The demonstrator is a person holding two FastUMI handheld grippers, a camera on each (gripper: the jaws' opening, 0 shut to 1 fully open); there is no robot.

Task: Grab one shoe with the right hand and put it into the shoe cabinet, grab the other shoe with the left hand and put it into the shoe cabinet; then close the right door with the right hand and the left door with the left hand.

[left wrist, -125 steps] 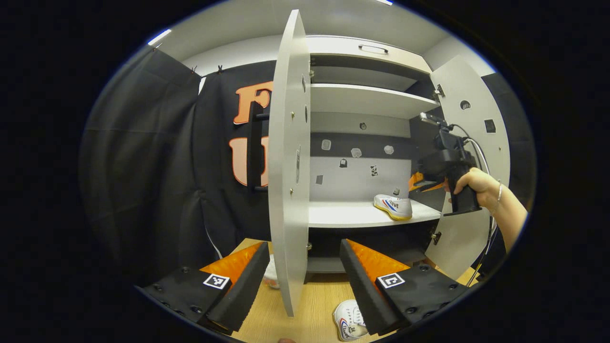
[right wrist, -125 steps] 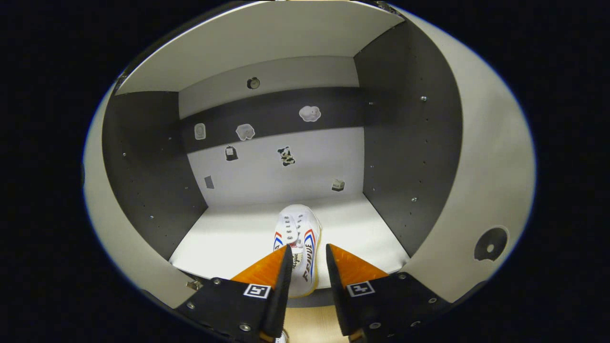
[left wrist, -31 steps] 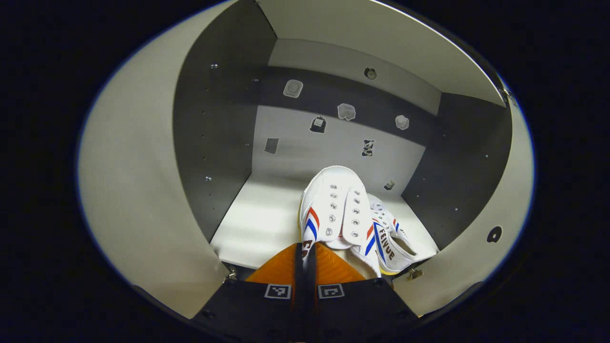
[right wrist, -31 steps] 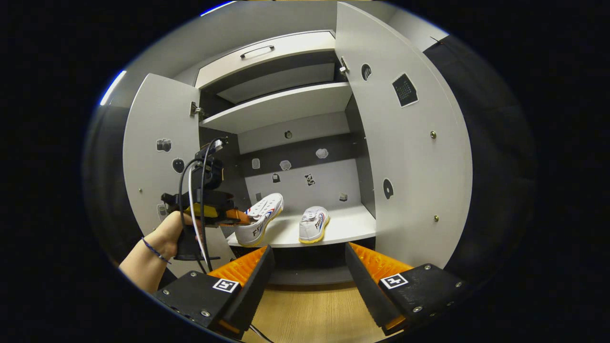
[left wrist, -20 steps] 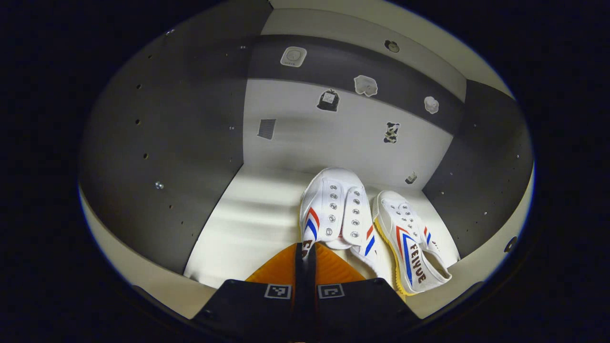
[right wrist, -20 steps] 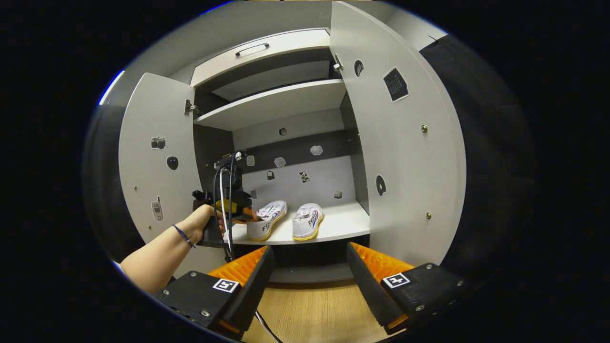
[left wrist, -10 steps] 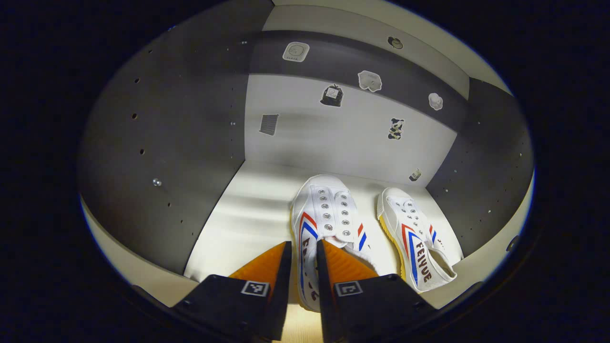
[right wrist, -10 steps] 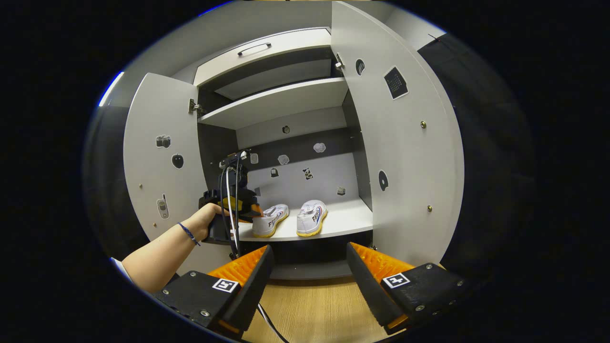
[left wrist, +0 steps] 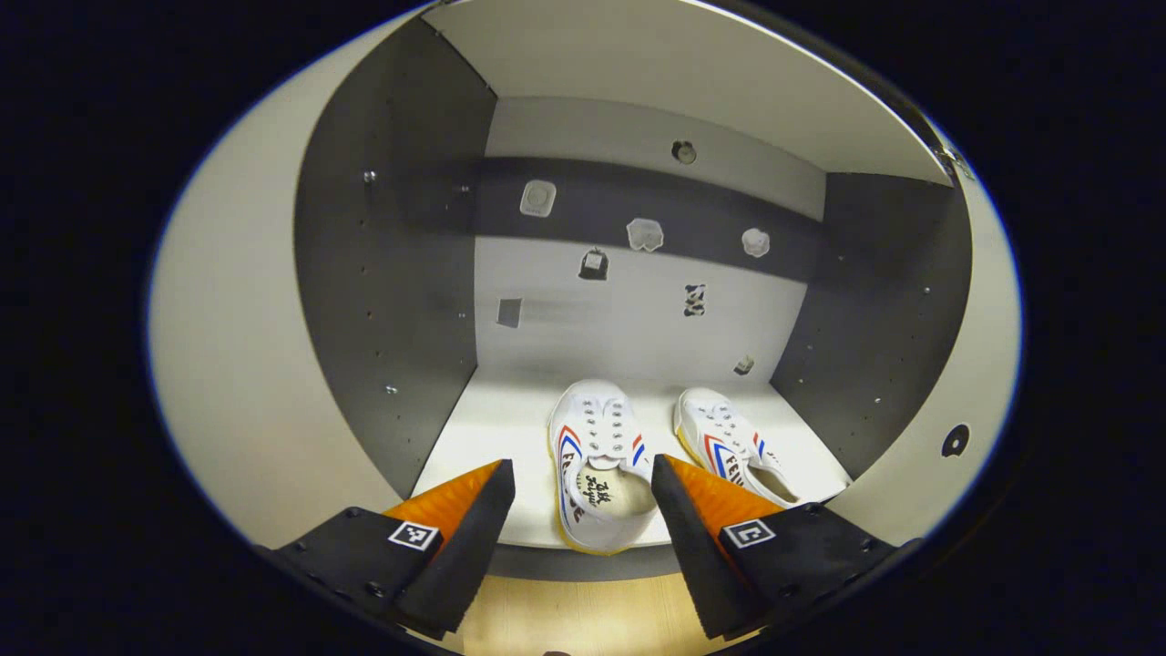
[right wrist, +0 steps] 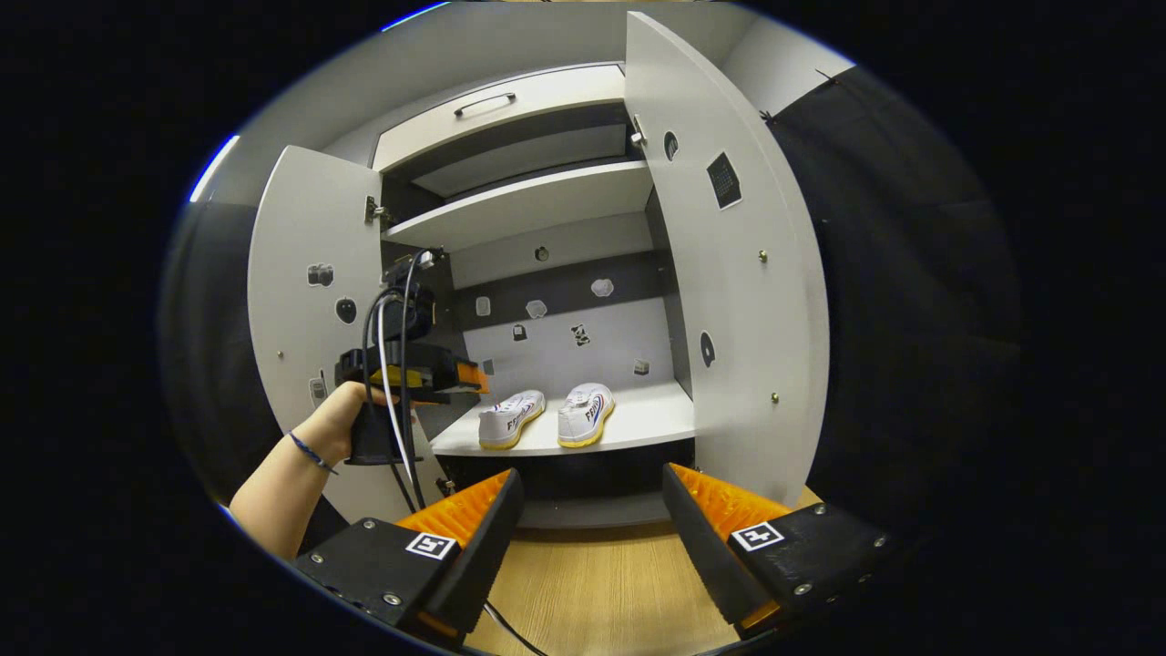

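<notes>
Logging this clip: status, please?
Left tool open, right tool open, both empty. Both shoes side by side on cabinet shelf. Right door and left door open; nothing blocking.

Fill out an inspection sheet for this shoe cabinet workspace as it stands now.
Surface: wooden floor in front of the shoe cabinet.
Job's things: left shoe and right shoe side by side on the shelf; left door and right door open.
Clutter: nothing seen.
Grippers: left gripper open, outside the shelf edge; right gripper open, farther out.
Cables: cable hanging from the left gripper.
Surroundings: stickers on the back panel; black cloth.
</notes>
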